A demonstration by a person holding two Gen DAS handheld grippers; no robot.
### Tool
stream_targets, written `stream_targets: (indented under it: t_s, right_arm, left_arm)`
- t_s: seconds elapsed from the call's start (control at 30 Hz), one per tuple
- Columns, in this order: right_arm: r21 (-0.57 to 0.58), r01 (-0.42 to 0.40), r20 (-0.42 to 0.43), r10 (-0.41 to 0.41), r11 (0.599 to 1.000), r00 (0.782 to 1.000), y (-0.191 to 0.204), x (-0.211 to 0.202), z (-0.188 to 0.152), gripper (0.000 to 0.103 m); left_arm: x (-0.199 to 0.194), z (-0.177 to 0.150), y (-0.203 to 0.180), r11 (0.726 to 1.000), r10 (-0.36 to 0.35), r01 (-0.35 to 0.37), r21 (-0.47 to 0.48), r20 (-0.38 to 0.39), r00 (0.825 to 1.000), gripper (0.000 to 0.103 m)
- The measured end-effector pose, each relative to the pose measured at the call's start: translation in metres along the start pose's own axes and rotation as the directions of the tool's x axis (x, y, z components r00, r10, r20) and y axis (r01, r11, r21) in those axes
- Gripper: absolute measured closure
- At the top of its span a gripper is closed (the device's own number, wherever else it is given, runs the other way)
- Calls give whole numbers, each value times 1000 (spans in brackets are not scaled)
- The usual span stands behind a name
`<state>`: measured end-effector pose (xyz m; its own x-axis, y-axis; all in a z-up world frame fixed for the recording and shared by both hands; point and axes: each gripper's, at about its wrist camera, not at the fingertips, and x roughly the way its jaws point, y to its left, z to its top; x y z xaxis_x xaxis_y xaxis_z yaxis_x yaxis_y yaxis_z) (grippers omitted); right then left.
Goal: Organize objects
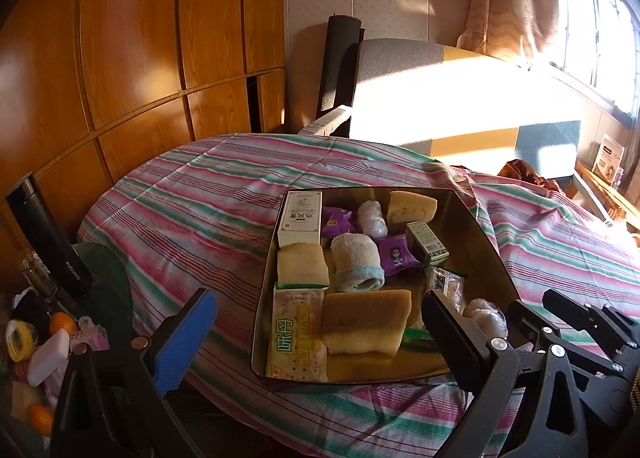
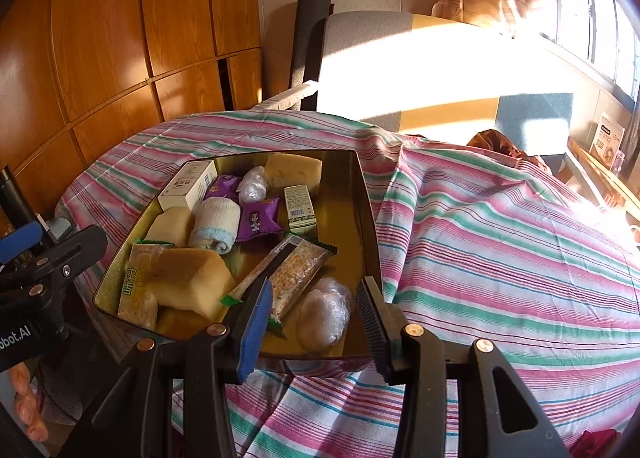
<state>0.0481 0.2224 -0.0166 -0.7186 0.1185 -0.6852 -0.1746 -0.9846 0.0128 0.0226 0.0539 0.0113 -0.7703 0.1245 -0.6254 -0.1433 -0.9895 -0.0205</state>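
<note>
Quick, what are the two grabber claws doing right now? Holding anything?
Left gripper: open wide, holding nothing, above the tin tray.
Right gripper: open, narrower gap, holding nothing, above the tray's near edge.

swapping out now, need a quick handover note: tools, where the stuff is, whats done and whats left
Left tool: open, empty, above the tray's near end.
Right tool: open, empty, over the tray's near right corner.
Things: gold tray on the striped cloth holds sponges, boxes, purple packets, a rolled sock, cracker packs, wrapped balls.
Done: those are in the tray.
Left: loose items lie beside the table, maybe next.
</note>
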Motion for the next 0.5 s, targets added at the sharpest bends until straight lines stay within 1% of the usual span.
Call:
stream_targets:
  t_s: [0.17,0.4,0.5]
  right_arm:
    - [2,17,26,-17,1000,1000,2,-4,3,58]
    - [-2,21,18,-21,1000,1000,5,0,6,58]
    - [-6,18,11,-18,1000,1000,7,3,7,58]
  left_arm:
    - [-1,0,2,1000,-8,8,-15,9,1000,0]
    - [3,-2,4,999,-24,24,-27,-6,1000,0]
    - [3,-3,5,1000,-18,18,-24,3,1000,2]
